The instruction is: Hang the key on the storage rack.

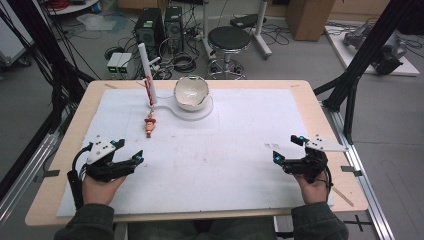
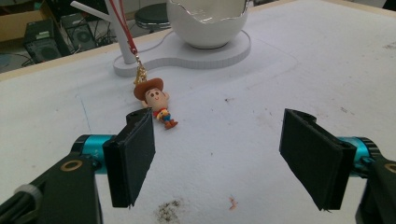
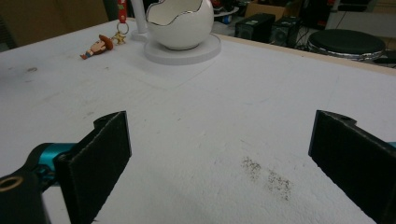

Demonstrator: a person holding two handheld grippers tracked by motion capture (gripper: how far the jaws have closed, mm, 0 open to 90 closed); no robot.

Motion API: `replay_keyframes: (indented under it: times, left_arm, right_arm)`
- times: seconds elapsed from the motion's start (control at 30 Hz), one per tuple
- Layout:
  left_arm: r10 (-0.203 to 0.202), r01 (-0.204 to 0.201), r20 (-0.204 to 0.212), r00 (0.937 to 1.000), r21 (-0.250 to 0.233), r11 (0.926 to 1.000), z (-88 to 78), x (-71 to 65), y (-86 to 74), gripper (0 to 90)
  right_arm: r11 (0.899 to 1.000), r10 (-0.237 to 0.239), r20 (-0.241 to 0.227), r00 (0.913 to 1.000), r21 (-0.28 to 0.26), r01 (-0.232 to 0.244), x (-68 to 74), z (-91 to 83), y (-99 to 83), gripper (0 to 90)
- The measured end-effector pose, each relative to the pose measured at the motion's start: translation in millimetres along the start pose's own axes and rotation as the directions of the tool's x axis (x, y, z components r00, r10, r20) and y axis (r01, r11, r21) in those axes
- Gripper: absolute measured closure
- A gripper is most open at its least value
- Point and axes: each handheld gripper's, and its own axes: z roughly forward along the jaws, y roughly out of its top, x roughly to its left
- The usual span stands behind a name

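Both grippers empty, fingers spread wide, near table's front edge.
Small cowboy keychain (image 2: 157,103) lies before glossy cracked-egg bowl (image 2: 207,23); left gripper (image 1: 125,151), right gripper (image 1: 287,149).

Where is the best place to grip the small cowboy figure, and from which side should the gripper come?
Probably across the cowboy figure's round head, from above with the left gripper, the nearer one. It lies flat on the white mat, and its body looks thin.

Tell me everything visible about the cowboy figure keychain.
The cowboy figure keychain is a small toy with a brown hat, round pale head and red-and-yellow body, seemingly plastic. It lies flat on the white mat, apart from both grippers. A gold clasp at its hat joins a red strap running up the white stand post.
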Motion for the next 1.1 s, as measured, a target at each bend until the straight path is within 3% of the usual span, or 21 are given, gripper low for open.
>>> replay_keyframes:
  times: [0.83,1.1]
  left_arm:
    - [-0.003,0.003,-0.011,0.9999,0.003,1.0,-23.8,-6.9,-12.9,25.1]
    - [-0.003,0.003,-0.005,1.0,0.003,1.0,-21.8,-6.8,-15.6,25.1]
  right_arm:
    - [1.0,0.002,-0.009,1.0,0.007,-0.002,0.6,2.5,-0.2,5.1]
    - [1.0,-0.008,-0.014,0.9999,0.01,0.008,1.3,4.6,-0.2,5.1]
